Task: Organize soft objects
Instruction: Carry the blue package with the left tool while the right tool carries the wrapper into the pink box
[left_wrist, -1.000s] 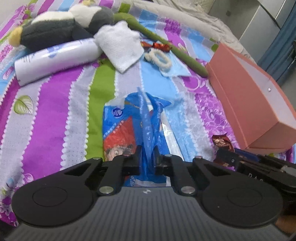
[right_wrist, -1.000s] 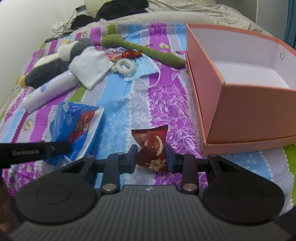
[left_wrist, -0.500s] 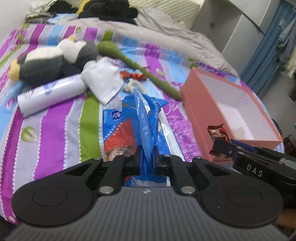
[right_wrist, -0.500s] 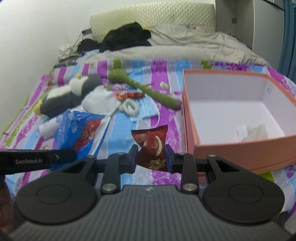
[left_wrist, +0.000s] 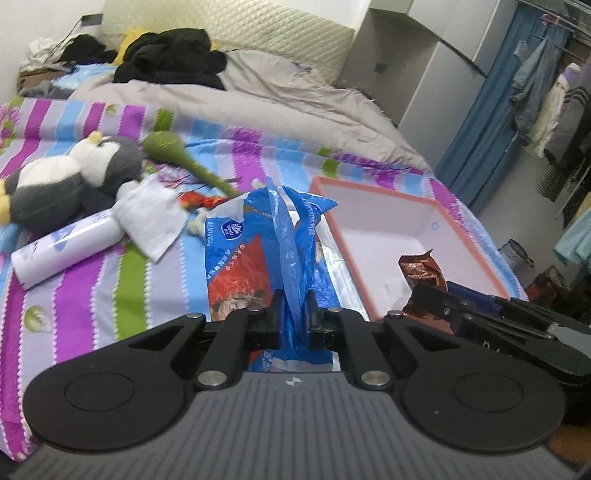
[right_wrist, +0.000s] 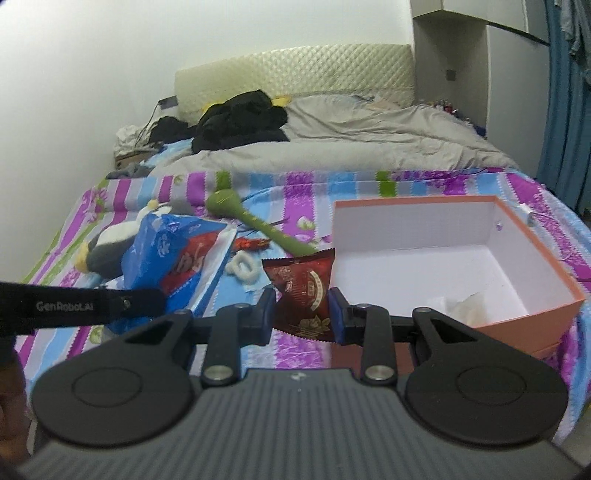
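Note:
My left gripper (left_wrist: 294, 314) is shut on a blue and red plastic tissue pack (left_wrist: 258, 258), which hangs lifted above the striped bedspread (left_wrist: 74, 295). My right gripper (right_wrist: 302, 314) is shut on a dark red snack packet (right_wrist: 303, 291), held up in front of the open pink box (right_wrist: 535, 236). The left view shows the snack packet (left_wrist: 419, 267) and the right gripper (left_wrist: 436, 299) over the box (left_wrist: 461, 236) near its front edge. In the right view the tissue pack (right_wrist: 173, 254) hangs at the left.
On the bedspread lie a plush penguin (left_wrist: 59, 181), a white roll (left_wrist: 62, 247), a white cloth (left_wrist: 151, 218), a green plush stick (left_wrist: 184, 158), a small red wrapper (left_wrist: 199, 201) and a white ring (right_wrist: 242, 267). Crumpled white paper (right_wrist: 461, 306) sits inside the box. A grey duvet (left_wrist: 258, 92) covers the far bed.
Both grippers have risen with their loads, lifting the tissue pack and snack packet off the bedspread. The view now looks down into the pink box, with the snack packet nearer it.

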